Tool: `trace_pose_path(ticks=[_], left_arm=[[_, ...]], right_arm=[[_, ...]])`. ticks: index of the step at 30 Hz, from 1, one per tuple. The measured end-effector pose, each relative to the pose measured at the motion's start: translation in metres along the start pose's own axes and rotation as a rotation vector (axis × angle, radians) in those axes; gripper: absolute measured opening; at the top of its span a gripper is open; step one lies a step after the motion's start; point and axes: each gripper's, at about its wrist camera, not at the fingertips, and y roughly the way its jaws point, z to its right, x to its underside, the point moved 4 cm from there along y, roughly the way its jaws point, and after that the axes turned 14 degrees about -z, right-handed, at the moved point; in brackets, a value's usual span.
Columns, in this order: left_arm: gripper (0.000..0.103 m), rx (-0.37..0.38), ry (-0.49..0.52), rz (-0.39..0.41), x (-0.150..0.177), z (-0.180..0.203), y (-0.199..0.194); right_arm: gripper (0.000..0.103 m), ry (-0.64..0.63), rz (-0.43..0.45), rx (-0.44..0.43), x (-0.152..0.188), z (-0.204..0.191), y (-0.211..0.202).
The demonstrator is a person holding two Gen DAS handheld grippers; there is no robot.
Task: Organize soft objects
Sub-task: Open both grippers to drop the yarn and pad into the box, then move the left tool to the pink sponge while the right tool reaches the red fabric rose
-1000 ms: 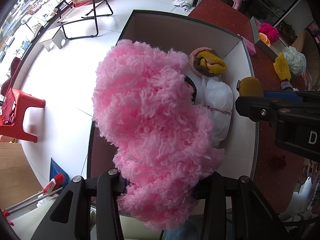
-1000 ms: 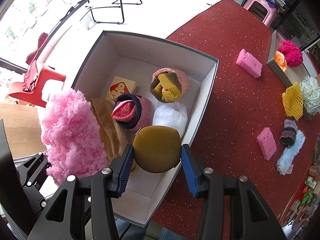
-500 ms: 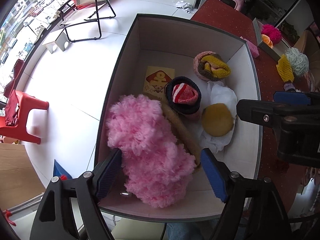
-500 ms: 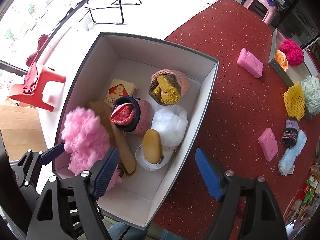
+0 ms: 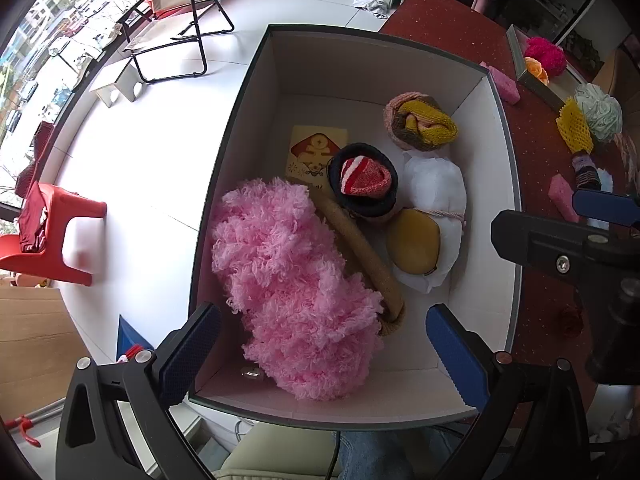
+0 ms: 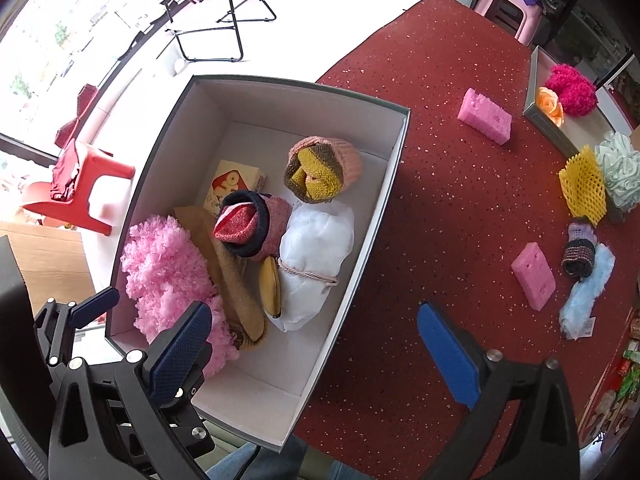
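Left wrist view: the left gripper (image 5: 320, 344) has let go of the pink fluff (image 5: 292, 284), which now lies in the box (image 5: 248, 120) beside the tan roll (image 5: 360, 248); its fingers are opening, clear of it. Right gripper (image 6: 316, 344) fingers are opening too, empty; the yellow pad (image 6: 270, 286), gripped 1 second ago, rests against the white bundle (image 6: 316, 248).

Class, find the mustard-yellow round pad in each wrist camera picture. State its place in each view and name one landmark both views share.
Left wrist: mustard pad lies right of centre, against the white bundle.
Right wrist: it stands edge-on, left of centre, beside that bundle.
Shared landmark: fluffy pink yarn.
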Motion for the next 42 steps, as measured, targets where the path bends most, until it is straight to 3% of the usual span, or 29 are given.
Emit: trace_pose_path(ticks=[19, 33, 42], left_arm=[[0.103, -0.050, 0.017, -0.010, 0.024, -0.008, -0.020], [0.103, -0.110, 0.015, 0.010, 0.019, -0.023, -0.033], [0.103, -0.163, 0.058, 0.028, 0.014, -0.013, -0.044]], right_arm=[[0.103, 0.015, -0.008, -0.043, 0.026, -0.011, -0.013], [0.103, 0.050, -0.005, -0.049, 0.032, -0.012, -0.013], [0.103, 0.056, 0.006, -0.072, 0.030, -0.008, -0.017]])
